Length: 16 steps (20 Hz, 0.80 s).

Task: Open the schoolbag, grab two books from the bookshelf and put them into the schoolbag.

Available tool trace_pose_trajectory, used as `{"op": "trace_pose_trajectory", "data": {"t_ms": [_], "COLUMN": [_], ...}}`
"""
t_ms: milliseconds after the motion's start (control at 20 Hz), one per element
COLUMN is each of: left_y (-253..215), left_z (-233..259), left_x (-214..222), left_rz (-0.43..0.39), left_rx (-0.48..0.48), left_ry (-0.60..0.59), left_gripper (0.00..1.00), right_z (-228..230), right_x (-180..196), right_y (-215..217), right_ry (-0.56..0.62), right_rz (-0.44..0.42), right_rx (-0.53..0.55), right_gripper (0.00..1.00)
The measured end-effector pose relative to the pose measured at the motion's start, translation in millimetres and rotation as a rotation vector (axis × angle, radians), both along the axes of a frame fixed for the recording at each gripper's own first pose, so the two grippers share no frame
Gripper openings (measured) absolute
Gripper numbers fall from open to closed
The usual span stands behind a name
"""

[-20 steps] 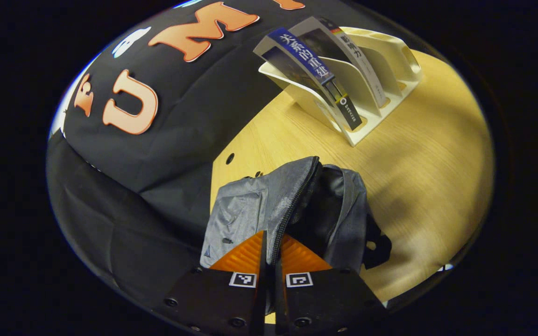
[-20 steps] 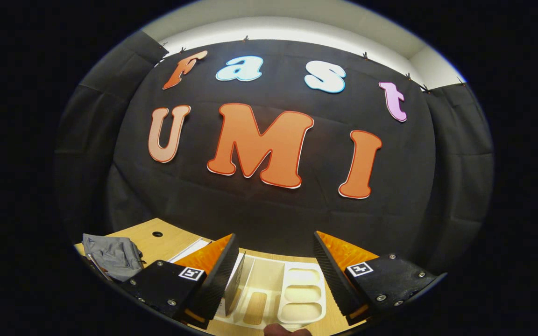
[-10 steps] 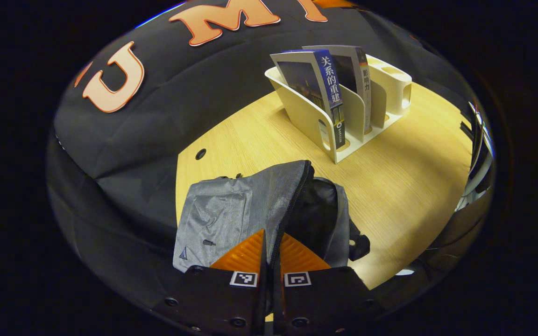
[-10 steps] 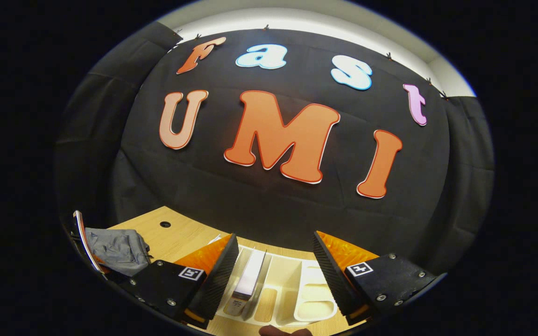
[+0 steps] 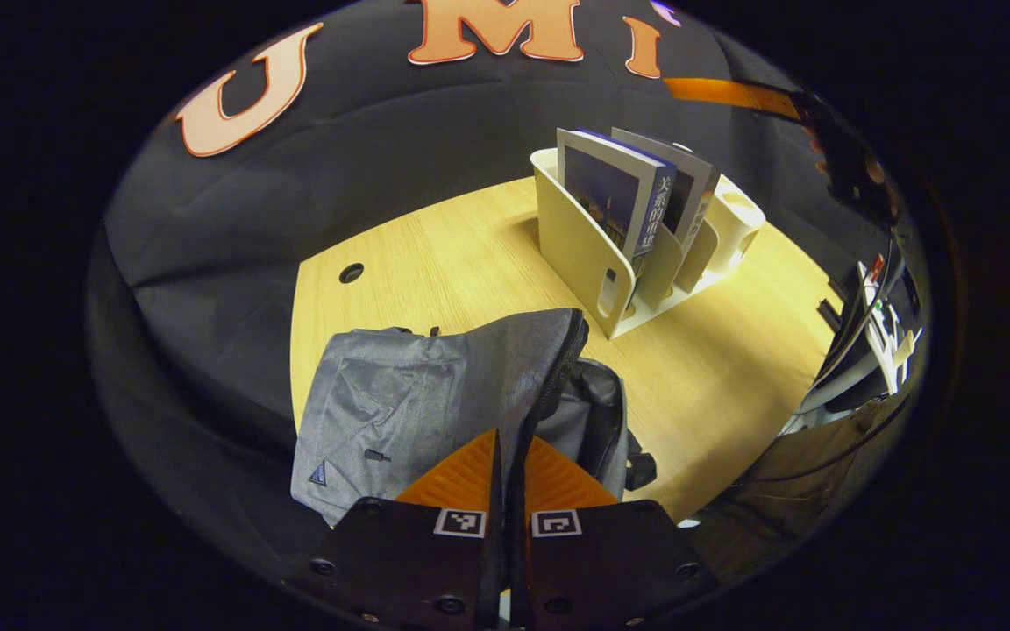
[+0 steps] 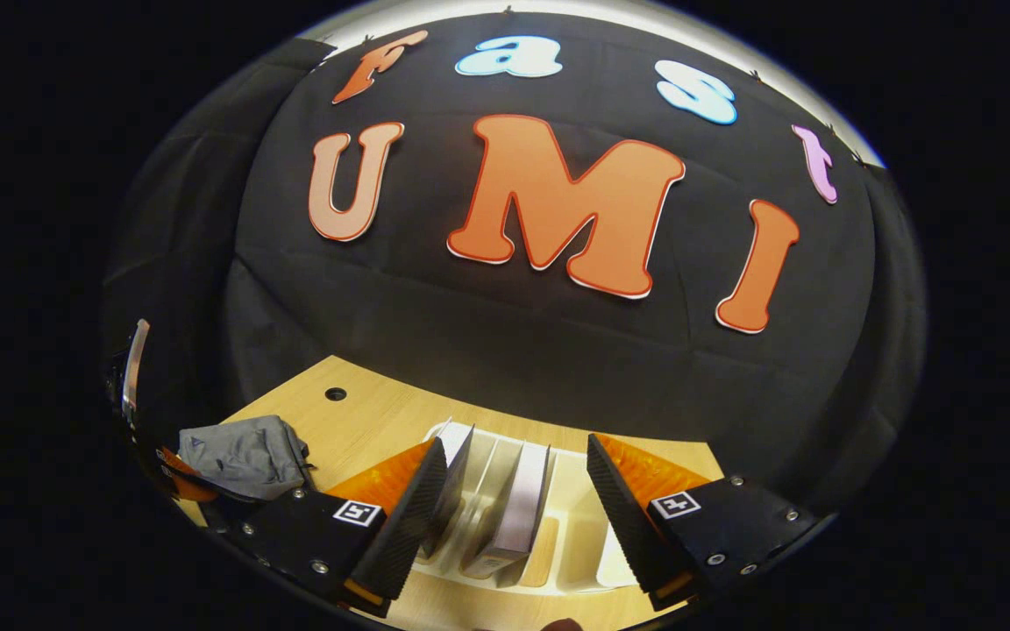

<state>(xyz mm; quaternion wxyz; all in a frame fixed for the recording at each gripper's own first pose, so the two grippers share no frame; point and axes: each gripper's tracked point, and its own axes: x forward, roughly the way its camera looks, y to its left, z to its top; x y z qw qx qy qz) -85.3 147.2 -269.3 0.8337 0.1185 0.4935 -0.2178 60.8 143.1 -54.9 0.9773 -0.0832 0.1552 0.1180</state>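
The grey schoolbag (image 5: 417, 399) lies on the wooden table (image 5: 724, 377) with its zipper open and its dark inside showing. My left gripper (image 5: 509, 456) is shut on the zipper edge of the bag's flap. Behind the bag stands a white bookshelf (image 5: 579, 250) holding a blue book (image 5: 615, 193) and a second book (image 5: 689, 180). My right gripper (image 6: 518, 478) hovers open over the bookshelf (image 6: 579, 548), with a pale book (image 6: 522, 508) between its fingers and not touched. Another book (image 6: 458, 469) leans beside the left finger. The schoolbag (image 6: 242, 451) lies far left.
A round cable hole (image 5: 351, 272) sits in the table near the wall. The right gripper's orange finger (image 5: 729, 92) hangs above the bookshelf in the left gripper view. Cables and equipment (image 5: 873, 324) lie beyond the table's right edge.
My right gripper has tilted down and come over the bookshelf, so the books now stand between its open fingers. My left gripper keeps its hold on the bag's edge while swinging to the left.
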Motion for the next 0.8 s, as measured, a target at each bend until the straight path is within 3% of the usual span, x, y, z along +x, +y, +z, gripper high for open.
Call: {"op": "trace_pose_trajectory", "data": {"t_ms": [250,400,800], "left_y": [9,17,16], "left_z": [24,40,63], "left_x": [16,26,31], "left_rz": [-0.044,-0.029,-0.041], "left_rx": [-0.069,-0.122,-0.180], "left_ry": [0.030,0.040,0.083], "left_gripper": [0.05,0.05,0.05], "right_z": [-10,-14,-68], "right_x": [11,14,22], "right_y": [16,28,59], "right_ry": [0.107,0.153,0.460], "right_rz": [0.002,0.019,0.032], "right_rx": [0.008,-0.011,-0.036], "right_gripper": [0.96,0.96,0.91]}}
